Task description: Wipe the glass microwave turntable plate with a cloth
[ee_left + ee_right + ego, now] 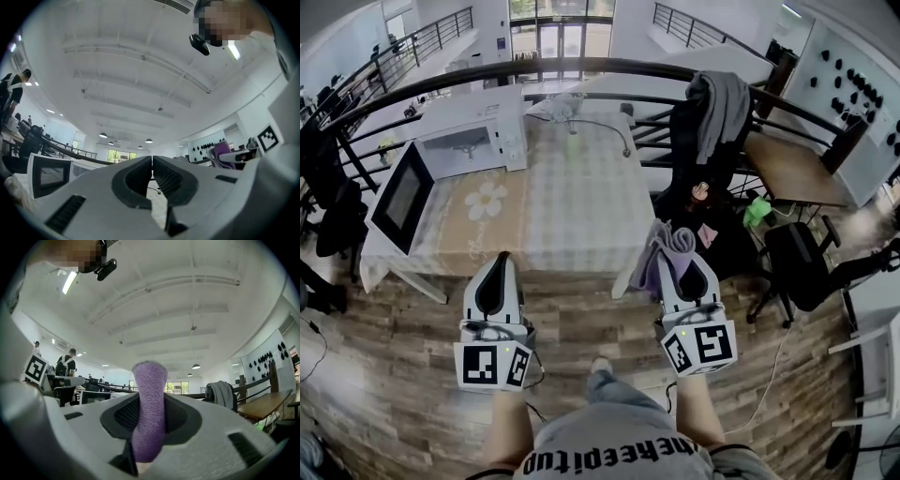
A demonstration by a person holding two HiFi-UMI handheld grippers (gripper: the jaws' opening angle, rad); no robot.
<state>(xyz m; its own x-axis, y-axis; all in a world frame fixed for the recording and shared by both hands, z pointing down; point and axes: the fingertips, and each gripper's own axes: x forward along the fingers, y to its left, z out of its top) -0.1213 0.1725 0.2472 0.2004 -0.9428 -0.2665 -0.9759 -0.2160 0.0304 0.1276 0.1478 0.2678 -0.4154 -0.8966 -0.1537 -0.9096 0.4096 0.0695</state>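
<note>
My right gripper (688, 260) is shut on a purple cloth (667, 256), which hangs off its left side. In the right gripper view the cloth (150, 399) stands up as a roll between the jaws of that gripper (149, 417). My left gripper (502, 258) is shut with nothing in it; its pads (140, 174) meet in the left gripper view. Both are held over the wooden floor, just short of the table (581, 216), and tilt up toward the ceiling. A white microwave (473, 131) stands at the table's far left, door (401, 199) swung open. A clear glass-like thing (565, 107) lies at the far edge.
A checked tablecloth with a flower print (485, 200) covers the table. A cable (614, 128) lies across its far end. Right of the table are a chair piled with dark clothes (698, 178), a grey garment (722, 103) on the railing, a wooden desk (792, 169) and an office chair (806, 267).
</note>
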